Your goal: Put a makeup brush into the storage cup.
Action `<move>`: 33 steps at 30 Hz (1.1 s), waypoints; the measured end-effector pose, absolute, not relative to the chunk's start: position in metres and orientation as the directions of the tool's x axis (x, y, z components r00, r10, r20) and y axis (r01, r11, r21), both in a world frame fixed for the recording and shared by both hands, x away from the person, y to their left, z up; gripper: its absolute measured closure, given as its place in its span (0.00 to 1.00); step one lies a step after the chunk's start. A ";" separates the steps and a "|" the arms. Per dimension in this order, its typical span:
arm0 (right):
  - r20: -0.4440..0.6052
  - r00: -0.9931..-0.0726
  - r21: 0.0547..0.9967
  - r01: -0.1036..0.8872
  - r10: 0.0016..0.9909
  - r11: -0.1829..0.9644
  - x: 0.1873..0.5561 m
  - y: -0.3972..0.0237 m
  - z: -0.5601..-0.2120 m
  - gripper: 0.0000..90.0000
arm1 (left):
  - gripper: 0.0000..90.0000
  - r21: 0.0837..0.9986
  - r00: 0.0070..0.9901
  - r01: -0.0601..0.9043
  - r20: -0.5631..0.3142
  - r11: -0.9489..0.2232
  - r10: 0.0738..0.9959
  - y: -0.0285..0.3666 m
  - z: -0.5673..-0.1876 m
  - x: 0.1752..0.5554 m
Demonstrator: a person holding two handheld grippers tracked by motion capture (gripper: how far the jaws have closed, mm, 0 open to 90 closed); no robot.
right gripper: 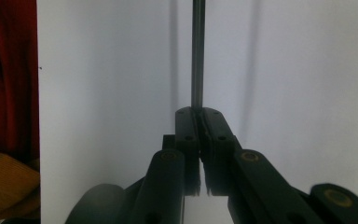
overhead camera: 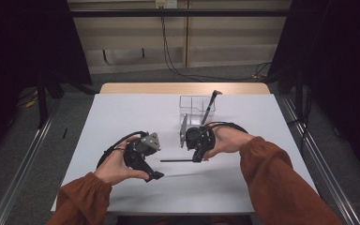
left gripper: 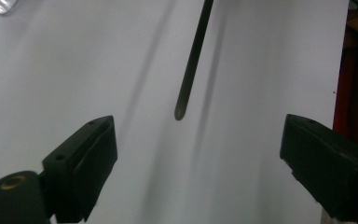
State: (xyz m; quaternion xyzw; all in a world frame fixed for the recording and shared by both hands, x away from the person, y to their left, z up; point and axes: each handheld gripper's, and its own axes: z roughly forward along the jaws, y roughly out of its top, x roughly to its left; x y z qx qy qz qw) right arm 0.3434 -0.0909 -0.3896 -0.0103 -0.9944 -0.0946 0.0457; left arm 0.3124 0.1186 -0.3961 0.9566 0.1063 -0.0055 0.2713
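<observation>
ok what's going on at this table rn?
A person holds a gripper in each hand over the white table. The right gripper is shut on a thin dark rod, held level and pointing at the left gripper, which is open with the rod's free end just ahead of it. A clear container stands behind, another tool propped in it.

The high view looks forward and down from above the person's side of the white table (overhead camera: pixel 122 117), far enough back to take in both forearms and the floor beyond. The left gripper view rides on the left gripper (left gripper: pixel 196 154), close over the tabletop, facing along its own black jaws toward the free tip of the thin dark rod (left gripper: pixel 193 60). The right gripper view rides on the right gripper (right gripper: pixel 199 112) (equally close), facing along the same rod (right gripper: pixel 197 51) from its clamped end. All three views share the rod (overhead camera: pixel 178 160) and the table surface around it.
</observation>
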 end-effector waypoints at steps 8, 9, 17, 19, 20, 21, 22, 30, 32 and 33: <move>0.097 -0.995 0.192 0.023 0.005 0.981 0.342 -0.089 -0.391 0.96 | 0.34 0.512 0.976 0.217 -0.094 -0.831 0.197 0.114 -0.394 0.313; 0.100 -0.995 0.191 0.024 0.005 0.981 0.342 -0.089 -0.391 0.96 | 0.39 0.511 0.976 0.218 -0.095 -0.831 0.198 0.113 -0.394 0.313; 0.095 -0.995 0.208 0.018 -0.002 0.978 0.341 -0.088 -0.391 0.96 | 0.61 0.499 0.973 0.230 -0.112 -0.835 0.202 0.110 -0.396 0.321; 0.096 -0.995 0.213 0.019 -0.002 0.977 0.342 -0.088 -0.392 0.96 | 0.67 0.501 0.973 0.231 -0.119 -0.834 0.198 0.109 -0.397 0.323; 0.095 -0.995 0.212 0.018 -0.002 0.977 0.342 -0.088 -0.392 0.96 | 0.67 0.507 0.974 0.228 -0.109 -0.831 0.200 0.108 -0.398 0.323; 0.098 -0.995 0.213 0.019 -0.002 0.977 0.342 -0.088 -0.392 0.96 | 0.67 0.504 0.976 0.219 -0.106 -0.836 0.191 0.108 -0.398 0.325; 0.098 -0.995 0.208 0.019 -0.001 0.978 0.341 -0.088 -0.392 0.96 | 0.71 0.506 0.975 0.223 -0.114 -0.833 0.192 0.108 -0.399 0.324; 0.098 -0.995 0.212 0.027 0.006 0.977 0.341 -0.086 -0.394 0.96 | 0.85 0.506 0.976 0.217 -0.121 -0.835 0.180 0.100 -0.404 0.328; 0.094 -0.996 0.221 0.023 0.003 0.975 0.341 -0.086 -0.394 0.96 | 0.89 0.505 0.978 0.209 -0.114 -0.837 0.176 0.099 -0.404 0.329; 0.092 -0.996 0.223 0.020 -0.001 0.975 0.341 -0.087 -0.394 0.96 | 0.90 0.506 0.976 0.217 -0.128 -0.835 0.176 0.099 -0.404 0.329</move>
